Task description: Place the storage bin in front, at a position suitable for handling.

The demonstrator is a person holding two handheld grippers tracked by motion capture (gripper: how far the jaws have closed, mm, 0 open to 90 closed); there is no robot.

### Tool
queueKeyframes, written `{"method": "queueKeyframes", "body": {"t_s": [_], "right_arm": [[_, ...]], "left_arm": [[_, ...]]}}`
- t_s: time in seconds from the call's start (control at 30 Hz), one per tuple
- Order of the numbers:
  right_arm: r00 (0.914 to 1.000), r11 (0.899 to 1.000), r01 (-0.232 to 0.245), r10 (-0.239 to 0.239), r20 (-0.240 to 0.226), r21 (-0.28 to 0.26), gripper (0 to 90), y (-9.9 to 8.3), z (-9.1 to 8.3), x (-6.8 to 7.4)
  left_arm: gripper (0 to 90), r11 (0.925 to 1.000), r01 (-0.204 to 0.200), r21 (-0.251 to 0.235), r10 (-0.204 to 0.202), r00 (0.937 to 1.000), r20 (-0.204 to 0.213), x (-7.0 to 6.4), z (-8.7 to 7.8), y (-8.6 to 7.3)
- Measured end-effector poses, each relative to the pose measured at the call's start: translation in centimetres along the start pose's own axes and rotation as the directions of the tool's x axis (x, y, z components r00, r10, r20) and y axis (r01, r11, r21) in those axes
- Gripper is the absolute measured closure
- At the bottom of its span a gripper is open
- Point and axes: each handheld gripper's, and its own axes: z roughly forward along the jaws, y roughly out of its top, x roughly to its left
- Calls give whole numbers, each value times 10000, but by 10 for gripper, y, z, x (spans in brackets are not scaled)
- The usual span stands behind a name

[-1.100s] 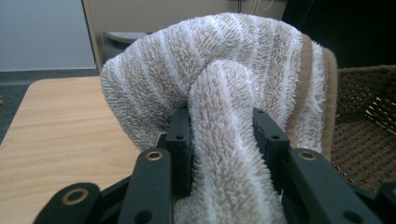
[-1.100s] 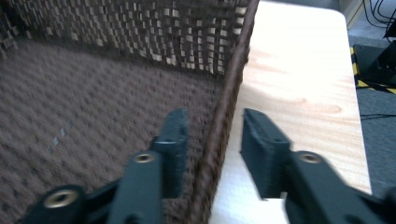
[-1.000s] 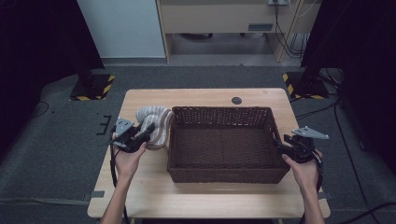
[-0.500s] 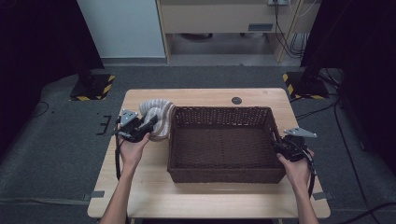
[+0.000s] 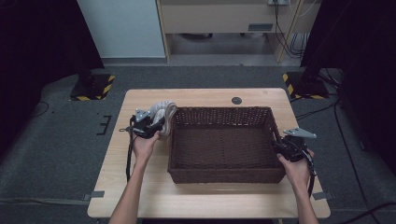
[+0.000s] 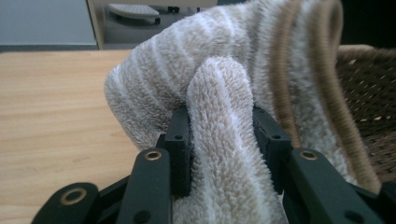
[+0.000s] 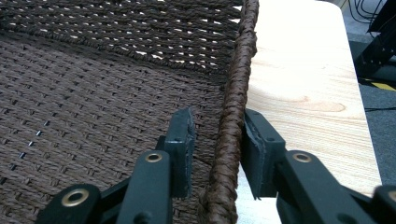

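A beige and white striped towel (image 5: 164, 111) hangs bunched over the table by the left wall of a dark brown woven basket (image 5: 224, 175). My left gripper (image 5: 152, 126) is shut on a fold of it; in the left gripper view the towel (image 6: 224, 84) fills the space between the jaws of the left gripper (image 6: 222, 121). My right gripper (image 5: 282, 147) is at the basket's right rim. In the right gripper view the right gripper (image 7: 217, 126) straddles the braided rim (image 7: 233, 93), open: the outer jaw touches the rim and a gap shows on the inner side. The basket holds nothing.
The basket stands mid-table on a light wooden table (image 5: 201, 95). A small black round disc (image 5: 236, 100) is set into the table behind the basket. Dark stands with yellow-black striped bases (image 5: 91, 86) flank the table on the floor.
My left gripper has carried the towel right and away from me, up to the basket's left wall. My right gripper has moved left onto the basket's right rim.
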Motion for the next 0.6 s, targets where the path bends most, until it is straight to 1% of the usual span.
{"method": "queueKeyframes", "body": {"t_s": [0.03,0.07,0.1,0.13,0.17,0.2,0.23,0.27,0.3,0.33,0.37,0.4,0.43,0.47,0.6], "right_arm": [[10000,10000,10,-10,-23,14,652,0,0,0],[10000,10000,33,-33,-32,34,649,0,0,0],[10000,10000,31,-31,-43,35,646,0,0,0],[10000,10000,38,-37,-68,46,643,0,0,0],[10000,10000,34,-33,-58,67,643,0,0,0],[10000,10000,42,-42,-47,66,641,0,0,0],[10000,10000,47,-46,-66,74,641,0,0,0],[10000,10000,38,-37,-59,71,640,0,0,0],[10000,10000,41,-41,-68,77,639,0,0,0],[10000,10000,37,-37,-69,83,639,0,0,0],[10000,10000,47,-47,-79,83,638,0,0,0],[9999,9999,64,-63,-81,84,638,0,0,0],[9999,9999,64,-63,-81,84,638,0,0,0],[10000,9999,53,-52,-81,86,637,0,0,0],[9999,9999,76,-75,-75,83,633,-1,0,0]], "left_arm": [[633,10000,23,48,-23,10000,-15,-1,4,-3],[633,9998,87,206,-86,10000,-21,-3,11,-11],[633,9993,157,332,-158,9999,19,-3,14,-15],[634,9985,102,545,-101,9999,-21,-3,17,-19],[635,9963,28,856,-23,10000,-61,-4,20,-22],[635,9941,-109,1081,122,9999,-112,-5,24,-25],[636,9937,-131,1111,145,9998,-123,-5,27,-29],[636,9926,8,1212,4,10000,-94,-4,29,-33],[637,9898,-30,1424,45,9999,-101,-3,32,-36],[637,9898,-30,1424,45,9999,-101,-3,32,-36],[637,9823,-160,1868,186,9998,-118,-1,37,-44],[637,9823,-160,1868,186,9998,-118,-1,37,-44],[637,9832,-102,1823,123,9999,-105,-2,39,-48],[637,9832,-145,1817,166,9998,-97,-2,39,-51],[641,9829,-172,1834,196,9997,-115,-1,35,-47]]}}
